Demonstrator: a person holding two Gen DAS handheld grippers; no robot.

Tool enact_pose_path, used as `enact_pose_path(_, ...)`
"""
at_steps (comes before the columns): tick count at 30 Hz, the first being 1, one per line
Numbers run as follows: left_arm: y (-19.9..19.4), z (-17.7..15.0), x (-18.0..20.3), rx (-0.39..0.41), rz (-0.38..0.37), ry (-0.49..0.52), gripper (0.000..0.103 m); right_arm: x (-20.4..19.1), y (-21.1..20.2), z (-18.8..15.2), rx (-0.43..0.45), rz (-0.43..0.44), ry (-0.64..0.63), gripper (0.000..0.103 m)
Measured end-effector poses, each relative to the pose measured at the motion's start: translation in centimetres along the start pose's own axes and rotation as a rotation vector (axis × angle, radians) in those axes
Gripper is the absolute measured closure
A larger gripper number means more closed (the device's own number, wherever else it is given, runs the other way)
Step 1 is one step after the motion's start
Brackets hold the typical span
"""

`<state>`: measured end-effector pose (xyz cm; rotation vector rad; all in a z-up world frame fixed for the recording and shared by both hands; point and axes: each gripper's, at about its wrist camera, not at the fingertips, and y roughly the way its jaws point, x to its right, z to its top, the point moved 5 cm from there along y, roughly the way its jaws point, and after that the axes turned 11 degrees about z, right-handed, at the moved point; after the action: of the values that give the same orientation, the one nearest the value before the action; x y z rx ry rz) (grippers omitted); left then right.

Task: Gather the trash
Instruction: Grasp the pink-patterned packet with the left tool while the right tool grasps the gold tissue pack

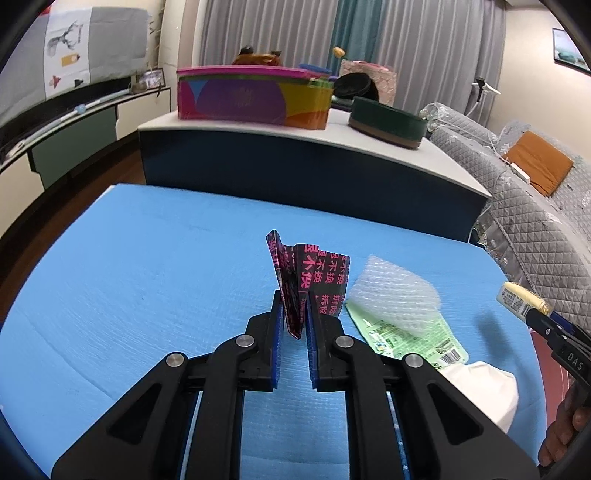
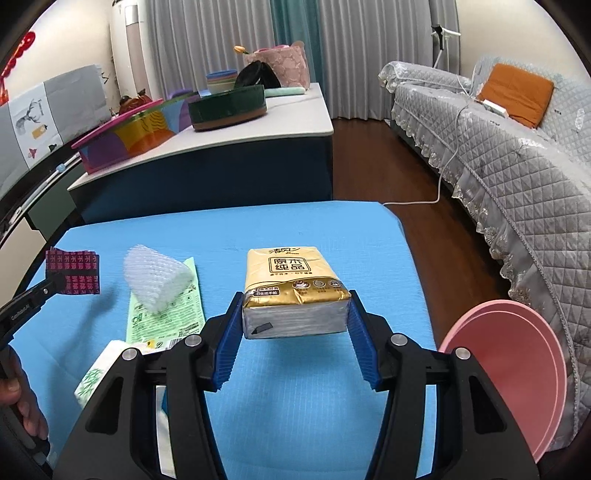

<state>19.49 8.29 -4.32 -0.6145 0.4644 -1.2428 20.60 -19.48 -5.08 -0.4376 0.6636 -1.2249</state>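
Two views. Left wrist view: left gripper (image 1: 294, 314), fingers nearly closed, pinches a folded black wrapper with pink print (image 1: 308, 280) at frame centre, above the blue-covered counter (image 1: 147, 288); white bubble wrap (image 1: 395, 295) lies right of it. Right wrist view: right gripper (image 2: 295, 314), fingers half open, clamps a yellow-and-gold tissue pack (image 2: 293, 291) at centre; a pink round plate (image 2: 517, 369) sits lower right.

1. Grey pleated curtains (image 2: 207, 37) with a teal panel (image 1: 351, 33) covered the far wall.
2. A grey quilted sofa (image 2: 517, 177) with lace trim lined the right side, bearing an orange cushion (image 2: 517, 92).
3. Dark wooden floor (image 2: 369, 155) lay between the sofa and a white-topped, navy cabinet (image 1: 295, 162).
4. A white cable (image 2: 439, 184) trailed across the floor.
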Motion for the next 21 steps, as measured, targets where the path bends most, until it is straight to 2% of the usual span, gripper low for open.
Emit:
enact_pose_path(11,-3.7,0.6,1.6,0.060,-0.049,0.019,0.092,-0.5,-4.9,0.4,0.048,0.002,-0.024,0.049)
enact_pose_path(21,-6.7,0.8,3.5,0.105,-0.108,0.046,0.092,0.2,-12.2,2.6,0.114,-0.013,-0.046,0.049)
